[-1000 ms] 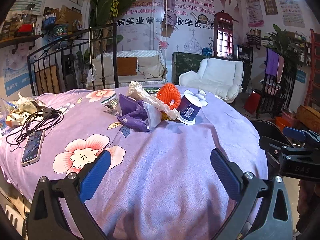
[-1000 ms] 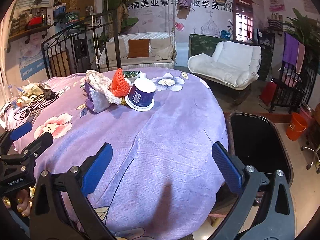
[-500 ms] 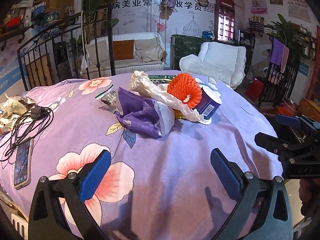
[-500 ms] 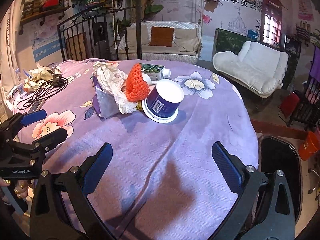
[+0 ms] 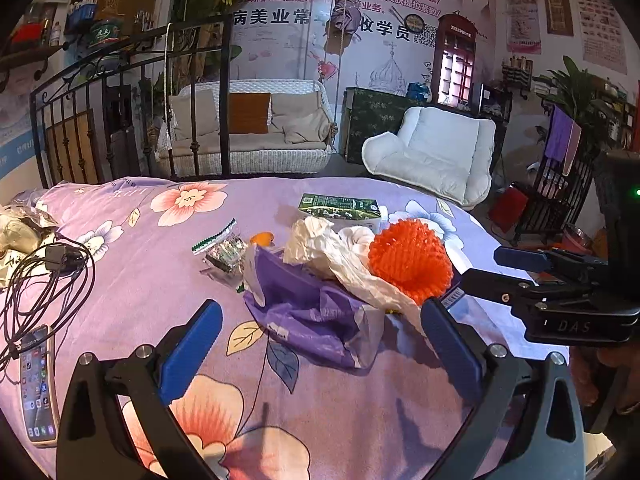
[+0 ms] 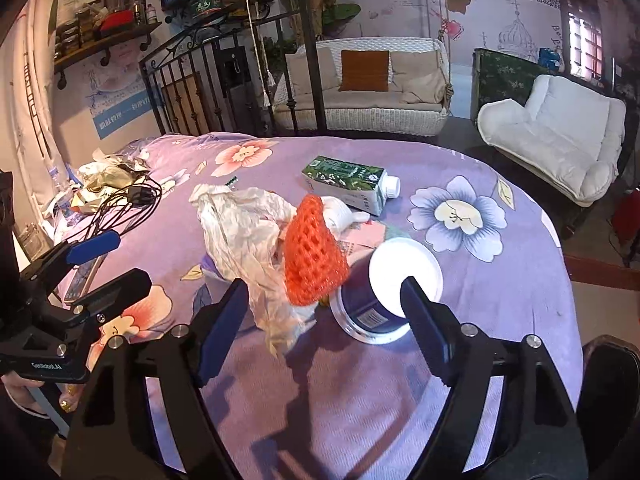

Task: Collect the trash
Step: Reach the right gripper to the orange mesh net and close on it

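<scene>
A trash pile lies on the purple flowered tablecloth (image 5: 132, 292): an orange foam net (image 5: 408, 264) (image 6: 312, 256), crumpled white wrapping (image 5: 332, 248) (image 6: 240, 232), a purple plastic bag (image 5: 308, 308), a tipped blue tub (image 6: 380, 296), a green carton (image 5: 340, 206) (image 6: 348, 184) and a small snack wrapper (image 5: 224, 250). My left gripper (image 5: 320, 316) (image 6: 106, 266) is open, its fingertips on either side of the purple bag's near edge. My right gripper (image 6: 324, 292) (image 5: 498, 268) has its jaws closing, with the net and tub between the fingertips; the pads do not press on them.
A phone (image 5: 36, 384) and tangled black cables (image 5: 48, 276) lie at the table's left, with crumpled wrappers (image 6: 104, 172) behind them. A black bin (image 6: 612, 392) stands off the table's right edge. An iron railing, a swing sofa and a white armchair stand beyond.
Both grippers have come forward over the table to the trash pile, which now fills the middle of each view. The right jaws stand narrower than before.
</scene>
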Demonstrator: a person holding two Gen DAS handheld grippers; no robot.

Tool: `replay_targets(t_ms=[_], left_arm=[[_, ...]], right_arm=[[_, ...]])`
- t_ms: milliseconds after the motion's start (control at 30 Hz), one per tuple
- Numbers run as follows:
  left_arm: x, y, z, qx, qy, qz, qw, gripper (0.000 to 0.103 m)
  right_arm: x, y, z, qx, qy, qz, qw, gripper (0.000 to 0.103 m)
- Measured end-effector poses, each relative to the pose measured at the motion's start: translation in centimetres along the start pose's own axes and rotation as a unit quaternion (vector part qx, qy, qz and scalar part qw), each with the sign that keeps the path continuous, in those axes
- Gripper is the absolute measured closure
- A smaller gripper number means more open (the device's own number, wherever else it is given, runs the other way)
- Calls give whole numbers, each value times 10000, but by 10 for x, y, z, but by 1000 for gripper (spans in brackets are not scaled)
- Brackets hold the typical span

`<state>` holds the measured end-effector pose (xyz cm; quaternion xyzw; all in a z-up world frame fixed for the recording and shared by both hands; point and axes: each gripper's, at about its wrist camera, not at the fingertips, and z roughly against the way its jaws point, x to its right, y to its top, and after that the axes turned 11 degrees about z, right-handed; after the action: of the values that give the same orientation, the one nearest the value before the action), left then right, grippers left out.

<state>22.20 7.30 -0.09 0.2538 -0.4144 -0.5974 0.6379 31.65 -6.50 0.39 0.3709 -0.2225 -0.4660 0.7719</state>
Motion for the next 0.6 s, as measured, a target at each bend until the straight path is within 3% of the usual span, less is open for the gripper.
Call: replay_targets(t_ms=[333, 500, 600], left_arm=[[-10, 14, -24, -208, -95, 67, 9997, 25], [-13, 17, -33, -373, -261, 232, 9987, 29], [-12, 22, -38, -389, -229, 191, 9988, 29]], right_arm=[[-8, 19, -45, -299, 133, 366, 9988, 50], [-8, 15, -59, -471, 160, 366, 9981, 74], [-4, 13, -57, -398, 288, 210, 9986, 83]])
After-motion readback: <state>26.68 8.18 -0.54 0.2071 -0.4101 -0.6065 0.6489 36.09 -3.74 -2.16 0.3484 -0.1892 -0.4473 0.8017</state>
